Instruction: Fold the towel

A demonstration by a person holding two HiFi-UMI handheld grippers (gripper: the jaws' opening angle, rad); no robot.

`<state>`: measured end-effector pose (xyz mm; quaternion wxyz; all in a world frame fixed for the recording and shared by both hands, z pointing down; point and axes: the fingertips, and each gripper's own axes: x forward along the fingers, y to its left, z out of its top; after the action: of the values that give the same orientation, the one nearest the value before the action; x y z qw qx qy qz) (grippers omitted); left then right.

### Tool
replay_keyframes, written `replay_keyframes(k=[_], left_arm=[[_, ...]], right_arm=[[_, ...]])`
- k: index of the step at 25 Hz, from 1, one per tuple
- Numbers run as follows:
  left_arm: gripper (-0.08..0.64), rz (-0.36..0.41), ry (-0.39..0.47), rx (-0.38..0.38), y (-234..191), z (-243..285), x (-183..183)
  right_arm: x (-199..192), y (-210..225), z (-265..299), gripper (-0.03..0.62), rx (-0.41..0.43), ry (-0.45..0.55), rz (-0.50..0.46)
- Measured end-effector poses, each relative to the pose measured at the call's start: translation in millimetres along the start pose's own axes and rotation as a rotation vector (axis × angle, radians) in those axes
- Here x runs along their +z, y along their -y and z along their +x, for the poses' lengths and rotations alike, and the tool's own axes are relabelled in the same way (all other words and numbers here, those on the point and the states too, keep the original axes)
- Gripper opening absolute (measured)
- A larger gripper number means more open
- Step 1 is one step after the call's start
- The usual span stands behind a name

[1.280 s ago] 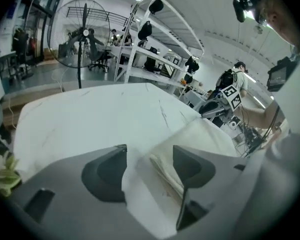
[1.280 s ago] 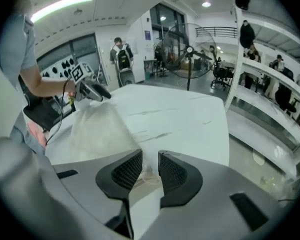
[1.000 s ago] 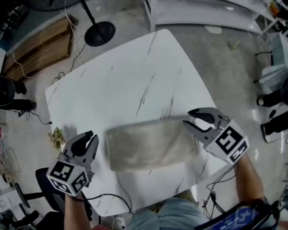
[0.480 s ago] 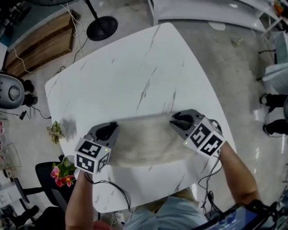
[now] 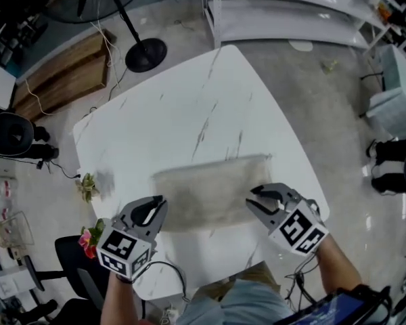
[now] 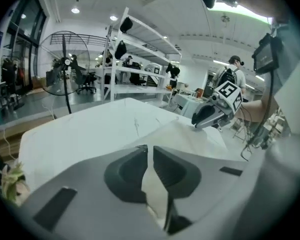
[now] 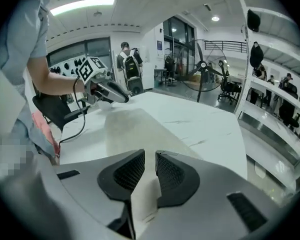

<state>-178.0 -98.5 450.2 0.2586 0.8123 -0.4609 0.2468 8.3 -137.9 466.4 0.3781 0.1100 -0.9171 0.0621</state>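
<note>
The towel [image 5: 213, 191] lies flat and spread on the near part of the white marble table [image 5: 189, 107], toward the table's 6 o'clock edge, with its long side running from 9 to 3 o'clock. The left gripper [image 5: 158, 206] sits at the towel's 7 o'clock corner. In its own view the jaws have just been closing and now stand nearly together, with a pale strip of towel pinched between the dark pads. The right gripper [image 5: 252, 200] sits at the towel's 5 o'clock corner. Its jaws have also just been closing, leaving a narrow slot in which a fold of towel is clamped between the ribbed pads. Each gripper view shows the other gripper across the cloth, tip down on the far corner. The rest of the towel rests flat on the table between them. Off the table at 11 o'clock stands a fan [image 5: 146, 51] on its round base, at 1 o'clock a white shelf [image 5: 291, 19], and at 8 o'clock, below the table edge, some flowers [image 5: 88, 239].
</note>
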Motion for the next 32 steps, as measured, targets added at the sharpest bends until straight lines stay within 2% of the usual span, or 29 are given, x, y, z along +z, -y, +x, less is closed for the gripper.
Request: replay_keyframes(k=[2,6,9,11,13,17,22,25,27,30,32], left_arm=[[0.040,0.004,-0.061,-0.033,17.6,4.5,-34.8],[0.040,-0.018,-0.136,-0.021,20.8,19.4,-89.0],[0.038,-0.039,-0.119,-0.008,16.1,23.3,-88.1],[0.038,-0.044,-0.092,0.006,14.8,18.3,-78.2],[0.038,-0.038,-0.059,0.018,15.9,9.6,-66.1],[0.038,-0.045,-0.006,0.022,21.7,-6.6,-53.1],[0.039,-0.057,0.034,0.013,35.0,-17.2,-50.8],[0.040,-0.055,0.038,0.001,45.0,-21.2,-53.6],[0.040,-0.056,0.044,-0.005,49.3,-22.9,-53.7],[0.040,-0.059,0.050,-0.006,54.2,-25.8,-53.4],[0.040,-0.063,0.056,0.000,55.2,-28.1,-52.5]], right_arm=[[-22.1,-19.0,6.3,0.083,0.004,-0.026,0.012],[-58.6,-26.6,18.9,0.083,-0.035,-0.114,-0.013],[-63.2,-27.0,25.5,0.075,-0.062,-0.118,-0.026],[-54.7,-23.8,16.1,0.096,-0.080,-0.082,0.027],[-43.0,-12.7,-4.7,0.114,-0.103,-0.008,0.159],[-46.4,14.3,-40.6,0.211,-0.126,0.075,0.427],[-80.7,14.9,-37.1,0.331,-0.036,0.081,0.769],[-99.6,5.3,-23.4,0.386,0.019,0.045,0.921],[-101.9,3.7,-16.9,0.380,0.045,0.049,0.998],[-90.0,7.4,-11.4,0.378,0.122,0.121,1.155],[-88.3,8.6,-6.1,0.343,0.163,0.134,1.258]])
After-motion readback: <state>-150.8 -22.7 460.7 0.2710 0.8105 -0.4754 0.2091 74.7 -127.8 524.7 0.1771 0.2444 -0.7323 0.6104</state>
